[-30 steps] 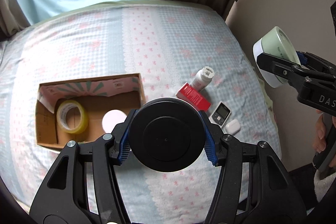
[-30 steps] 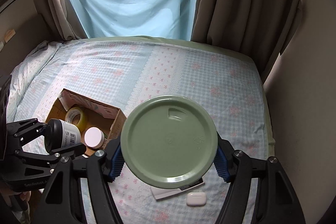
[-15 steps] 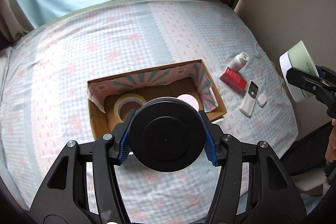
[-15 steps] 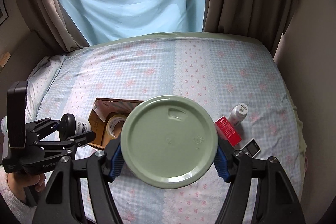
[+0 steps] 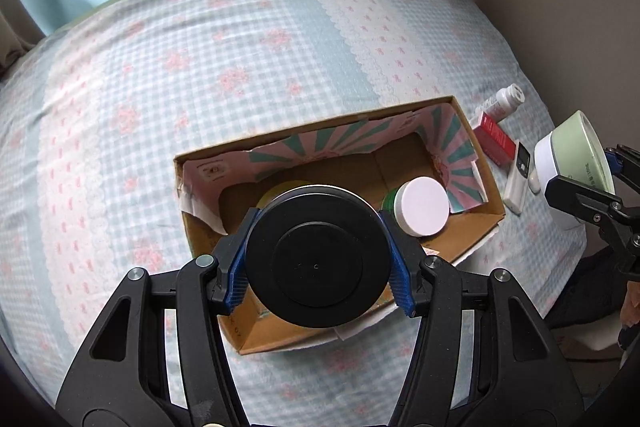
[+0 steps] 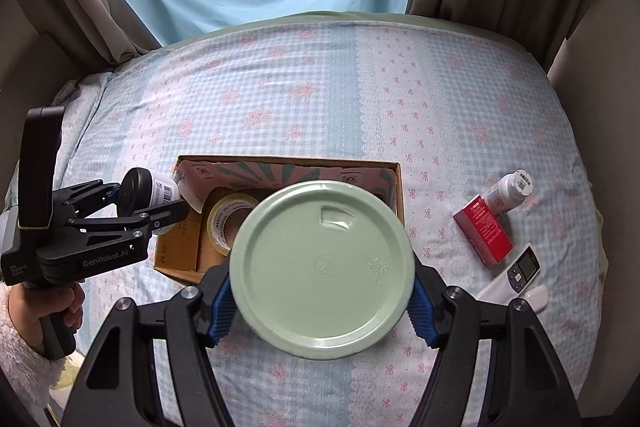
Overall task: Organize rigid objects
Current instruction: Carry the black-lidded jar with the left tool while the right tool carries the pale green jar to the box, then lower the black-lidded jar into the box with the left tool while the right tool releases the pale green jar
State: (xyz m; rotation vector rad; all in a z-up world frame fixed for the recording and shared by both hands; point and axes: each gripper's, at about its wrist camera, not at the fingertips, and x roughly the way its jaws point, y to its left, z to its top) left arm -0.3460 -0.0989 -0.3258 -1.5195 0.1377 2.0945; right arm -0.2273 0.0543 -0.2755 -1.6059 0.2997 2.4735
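- Bed (image 6: 320,99) first: it's covered in a pale blue gingham sheet with pink flowers, soft and a bit domed, so don't count on things sitting flat on it. Blue drape and brown curtains are behind it, plain wall on the right.
- Your left gripper (image 5: 318,261) has its fingers pinched on a black-capped bottle (image 5: 318,261) with a white barcode label, and it hangs right over the open cardboard box (image 5: 494,195).
- Your right gripper (image 6: 322,285) is clamped on a white tub with a pale green lid (image 6: 322,269), held over the bed at the near side of the box.
- The box already holds a roll of clear packing tape (image 6: 226,223) and a white-lidded jar (image 5: 420,205). The bare floor between them looks like the best spot for the bottle.
- I'd go down low before letting go, because a tall bottle dropped from height will probably tip into the jar.
- Watch the torn paper flap on the left wall of the box; it could catch a finger.
- Bring the tub in second, since both grippers over one box would be crowded.
- Still out on the sheet, right of the box: a white pill bottle (image 6: 510,193), a red carton (image 6: 482,229) touching it, a small white remote (image 6: 516,273) and an earbud case (image 6: 534,295).
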